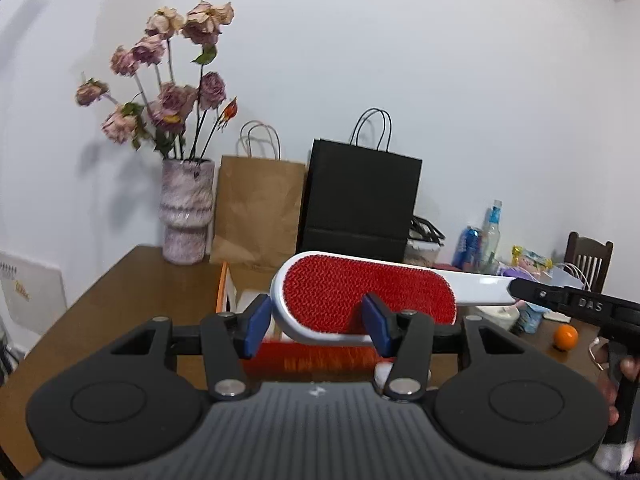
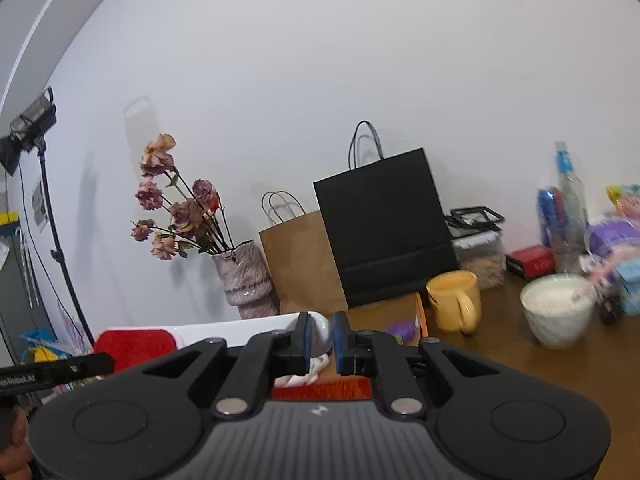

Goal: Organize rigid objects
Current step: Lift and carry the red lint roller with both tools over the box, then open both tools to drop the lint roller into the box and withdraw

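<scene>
A white lint brush [image 1: 360, 296] with a red pad is held in the air above the wooden table [image 1: 120, 288]. My left gripper [image 1: 316, 322] is shut on its red head. My right gripper [image 2: 321, 338] is shut on the tip of its white handle [image 2: 248, 330]; its black finger shows in the left wrist view [image 1: 560, 298]. The red head also shows at the left of the right wrist view [image 2: 136, 346]. Below both grippers lies something with red bristles [image 1: 308, 358], partly hidden.
Along the wall stand a vase of dried roses [image 1: 186, 212], a brown paper bag [image 1: 258, 208] and a black paper bag [image 1: 360, 204]. A yellow mug [image 2: 456, 300], a white bowl [image 2: 558, 310], bottles [image 2: 568, 208], a lidded container [image 2: 478, 244] and an orange [image 1: 566, 336] are on the table's right.
</scene>
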A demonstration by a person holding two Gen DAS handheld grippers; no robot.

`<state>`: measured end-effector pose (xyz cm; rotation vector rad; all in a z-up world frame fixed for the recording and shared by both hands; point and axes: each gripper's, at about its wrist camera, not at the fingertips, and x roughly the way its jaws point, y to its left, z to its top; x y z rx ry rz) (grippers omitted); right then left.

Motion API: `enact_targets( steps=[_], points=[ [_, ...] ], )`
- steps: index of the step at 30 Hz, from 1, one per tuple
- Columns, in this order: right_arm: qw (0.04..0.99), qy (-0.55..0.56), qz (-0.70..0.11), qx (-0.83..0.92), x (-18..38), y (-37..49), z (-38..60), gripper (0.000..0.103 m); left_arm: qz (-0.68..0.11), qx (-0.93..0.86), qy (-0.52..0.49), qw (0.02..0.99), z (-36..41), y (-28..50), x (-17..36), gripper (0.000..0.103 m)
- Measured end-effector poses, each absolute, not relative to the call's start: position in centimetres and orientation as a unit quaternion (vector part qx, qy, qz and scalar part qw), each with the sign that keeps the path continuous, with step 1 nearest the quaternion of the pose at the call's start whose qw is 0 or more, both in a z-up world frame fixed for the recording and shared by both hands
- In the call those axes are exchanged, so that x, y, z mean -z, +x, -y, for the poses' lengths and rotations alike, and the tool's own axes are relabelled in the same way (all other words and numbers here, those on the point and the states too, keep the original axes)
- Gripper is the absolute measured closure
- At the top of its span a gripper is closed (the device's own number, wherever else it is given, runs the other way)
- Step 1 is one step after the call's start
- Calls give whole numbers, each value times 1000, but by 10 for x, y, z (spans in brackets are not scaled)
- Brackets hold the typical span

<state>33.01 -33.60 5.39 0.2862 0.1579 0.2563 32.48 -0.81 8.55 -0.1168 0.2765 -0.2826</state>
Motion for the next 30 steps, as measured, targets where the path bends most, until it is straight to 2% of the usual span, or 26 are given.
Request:
enact_targets(
  steps=[6,15,24,27,29,30],
  points=[
    [967,161,-125,-154,-54,423,337,92,-151,122,-60,979,4,402,-87,52],
    [951,174,-208,-147,-5,522,346,92,-218,119,-67,966,7,497,-43,52],
    [949,73,-280,-127,41,565,315,89,-282,108,-76,950,3,539,12,52],
    [951,35,-285,-120,47,567,305,89,-286,106,-60,950,6,541,20,50],
    [952,29,-281,-118,48,566,304,86,-286,114,-41,950,12,540,20,41],
    [952,32,-280,-121,48,565,305,82,-275,123,-40,953,12,538,20,41]
  ],
)
